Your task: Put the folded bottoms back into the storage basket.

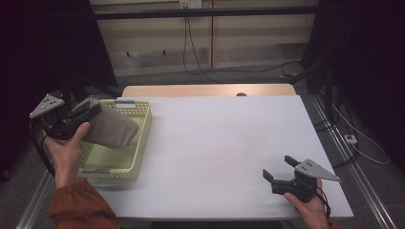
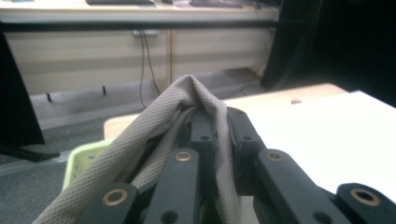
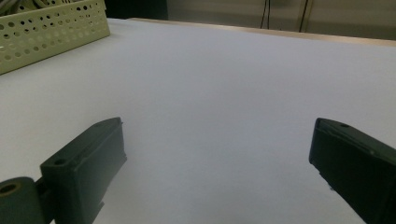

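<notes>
High view overhead facing forward, gripper views close along jaws, sharing basket (image 1: 142, 138) and table (image 1: 229, 138)

I count two grippers: my left gripper (image 1: 90, 110) and my right gripper (image 1: 277, 168). There is one beige cloth (image 1: 111, 128), pinched in my left one. One pale green perforated basket (image 1: 142, 125) sits at the table's (image 1: 229, 138) left edge. One white table carries it.

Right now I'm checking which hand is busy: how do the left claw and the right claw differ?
The left claw is shut on a beige cloth and raised over the yellow basket; the right claw is open, with nothing between its jaws, low near the white table. Both are black and hand-held.
</notes>
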The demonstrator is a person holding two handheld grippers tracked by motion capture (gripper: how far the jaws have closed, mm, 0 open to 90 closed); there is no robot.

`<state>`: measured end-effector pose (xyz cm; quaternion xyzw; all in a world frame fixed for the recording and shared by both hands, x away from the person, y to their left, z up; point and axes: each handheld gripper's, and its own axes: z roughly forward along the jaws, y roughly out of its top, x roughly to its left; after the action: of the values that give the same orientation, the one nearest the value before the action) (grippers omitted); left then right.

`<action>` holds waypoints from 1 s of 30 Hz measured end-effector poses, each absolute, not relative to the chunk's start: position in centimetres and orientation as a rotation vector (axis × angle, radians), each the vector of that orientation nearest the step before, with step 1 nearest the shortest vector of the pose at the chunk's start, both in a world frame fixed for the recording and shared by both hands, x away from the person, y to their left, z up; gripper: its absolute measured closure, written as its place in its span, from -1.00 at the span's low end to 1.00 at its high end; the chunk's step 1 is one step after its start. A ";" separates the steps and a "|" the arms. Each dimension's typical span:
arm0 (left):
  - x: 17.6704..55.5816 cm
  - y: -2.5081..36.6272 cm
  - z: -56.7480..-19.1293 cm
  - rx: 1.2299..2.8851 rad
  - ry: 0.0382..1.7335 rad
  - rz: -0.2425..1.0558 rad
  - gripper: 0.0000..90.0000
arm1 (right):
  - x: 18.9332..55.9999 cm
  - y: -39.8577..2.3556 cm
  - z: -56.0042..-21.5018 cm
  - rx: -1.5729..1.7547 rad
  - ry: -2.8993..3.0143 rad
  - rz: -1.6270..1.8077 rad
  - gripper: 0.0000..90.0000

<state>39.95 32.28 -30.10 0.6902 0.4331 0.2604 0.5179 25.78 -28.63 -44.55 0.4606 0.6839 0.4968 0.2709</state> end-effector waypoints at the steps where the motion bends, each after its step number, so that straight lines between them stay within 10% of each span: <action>1: 40.0 32.3 -30.2 1.660 1.045 0.617 0.84 | 25.8 -28.6 -44.5 1.240 1.843 1.338 -0.93; 30: 42.0 33.1 -33.1 1.777 1.190 0.528 0.83 | 25.8 -28.7 -44.5 1.245 1.832 1.340 -0.93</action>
<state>42.04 33.07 -33.08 0.7195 0.4817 0.2136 0.4523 25.81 -28.71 -44.50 0.4627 0.6807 0.4980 0.2729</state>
